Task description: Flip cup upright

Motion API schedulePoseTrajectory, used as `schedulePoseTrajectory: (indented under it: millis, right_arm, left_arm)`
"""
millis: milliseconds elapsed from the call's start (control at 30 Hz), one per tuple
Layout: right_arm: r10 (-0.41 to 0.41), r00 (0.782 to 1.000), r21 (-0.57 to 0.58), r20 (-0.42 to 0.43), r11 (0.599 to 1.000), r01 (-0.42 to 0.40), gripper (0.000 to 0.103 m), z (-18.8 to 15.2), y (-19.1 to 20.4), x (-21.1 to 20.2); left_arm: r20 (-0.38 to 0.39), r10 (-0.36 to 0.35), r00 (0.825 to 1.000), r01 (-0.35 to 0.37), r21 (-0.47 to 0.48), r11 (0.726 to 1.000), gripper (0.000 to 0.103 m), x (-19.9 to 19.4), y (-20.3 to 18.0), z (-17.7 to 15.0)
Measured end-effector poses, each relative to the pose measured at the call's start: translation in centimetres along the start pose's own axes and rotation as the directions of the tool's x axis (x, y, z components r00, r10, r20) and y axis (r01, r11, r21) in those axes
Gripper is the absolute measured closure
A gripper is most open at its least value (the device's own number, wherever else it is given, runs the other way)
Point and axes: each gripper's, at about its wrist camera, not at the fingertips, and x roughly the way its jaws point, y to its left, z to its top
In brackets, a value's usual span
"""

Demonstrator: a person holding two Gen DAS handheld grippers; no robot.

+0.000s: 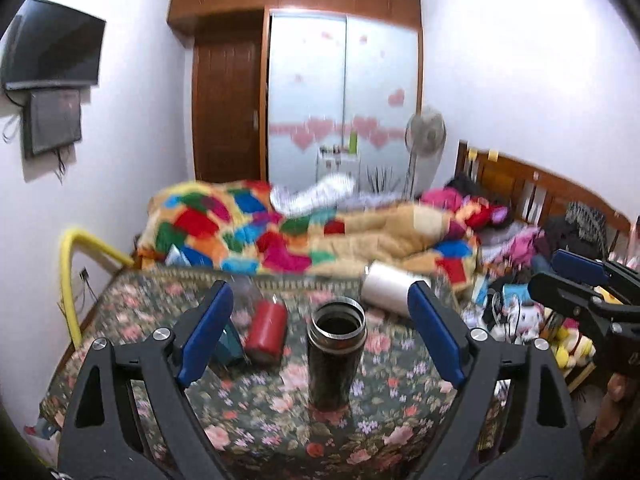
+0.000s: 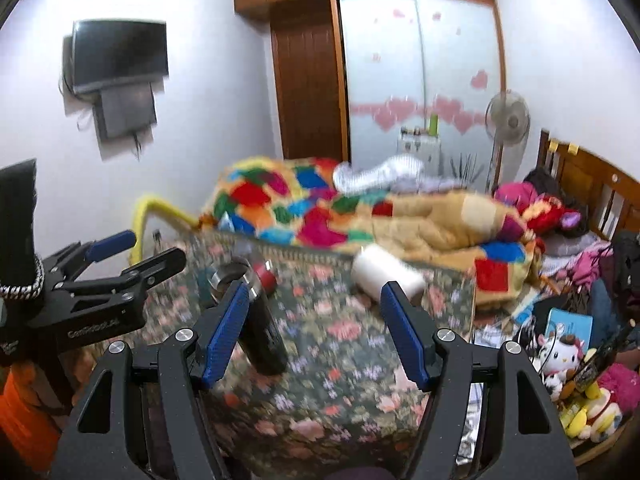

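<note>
Though both views are smeared by motion, the scene reads clearly enough from left to right:

Red cup (image 1: 267, 334): lies tipped on the floral bedspread (image 1: 256, 400), left of centre — not upright.
Left gripper (image 1: 320, 340): blue pads spread wide, nothing between them touching either pad; it holds nothing.
Dark tumbler (image 1: 336, 356): stands upright on the bedspread with its mouth facing up, between the spread pads of the left gripper but free of both. In the right wrist view it shows at (image 2: 256, 320), partly behind that gripper's left pad.
White cup (image 1: 394, 288): lies on its side farther back, near the patchwork quilt (image 1: 280, 236).
Right gripper (image 2: 316, 336): jaws also wide apart and empty, hanging over the bedspread with the white cup just beyond.
Progress: if the dark tumbler is the cup meant, the flip looks done and released — only pulling away is left. The red and white cups lie unrighted; whether they count, I cannot tell.
</note>
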Motion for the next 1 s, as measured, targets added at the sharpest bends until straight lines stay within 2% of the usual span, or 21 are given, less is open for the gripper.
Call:
schedulePoseTrajectory:
  millis: [100, 267, 367, 433, 567, 633, 700, 1000]
  right_arm:
    - [-0.007, 0.996, 0.008, 0.088, 1.000, 0.006, 0.038, 0.8, 1.1, -2.3]
    - [-0.038, 0.972, 0.019, 0.232, 0.999, 0.035, 0.032, 1.2, 3.0, -5.8]
    - [-0.067, 0.952, 0.023, 0.298, 0.998, 0.063, 0.028, 1.2, 4.2, -7.2]
    - [-0.092, 0.941, 0.026, 0.326, 0.996, 0.089, 0.021, 1.0, 4.9, -7.7]
    - [-0.142, 0.925, 0.026, 0.351, 0.990, 0.142, 0.009, 0.5, 5.9, -7.8]
    - [-0.163, 0.919, 0.026, 0.358, 0.986, 0.165, 0.000, 0.2, 6.2, -7.8]
    - [-0.177, 0.915, 0.026, 0.361, 0.983, 0.180, 0.000, -0.1, 6.3, -7.9]
    - [-0.167, 0.927, 0.039, 0.335, 0.986, 0.164, 0.000, -0.7, 6.1, -8.4]
  left_arm:
    - [0.082, 0.008, 0.997, -0.007, -0.005, 1.000, 0.012, -3.2, 0.7, 0.9]
    - [0.195, 0.026, 0.980, -0.026, 0.001, 1.000, 0.009, -7.7, 1.1, 1.1]
    - [0.225, 0.031, 0.974, -0.032, 0.000, 0.999, 0.007, -9.3, 1.3, 0.7]
    - [0.237, 0.034, 0.971, -0.032, -0.012, 0.999, 0.003, -10.1, 1.5, 0.5]
    - [0.245, 0.037, 0.969, -0.027, -0.045, 0.999, 0.000, -11.0, 1.8, -0.1]
    - [0.244, 0.034, 0.969, -0.020, -0.057, 0.998, 0.000, -11.5, 2.1, -0.4]
    - [0.247, 0.046, 0.968, -0.031, -0.062, 0.998, 0.000, -11.7, 2.2, -0.6]
    - [0.240, 0.059, 0.969, -0.044, -0.068, 0.997, 0.000, -12.0, 2.2, -1.0]
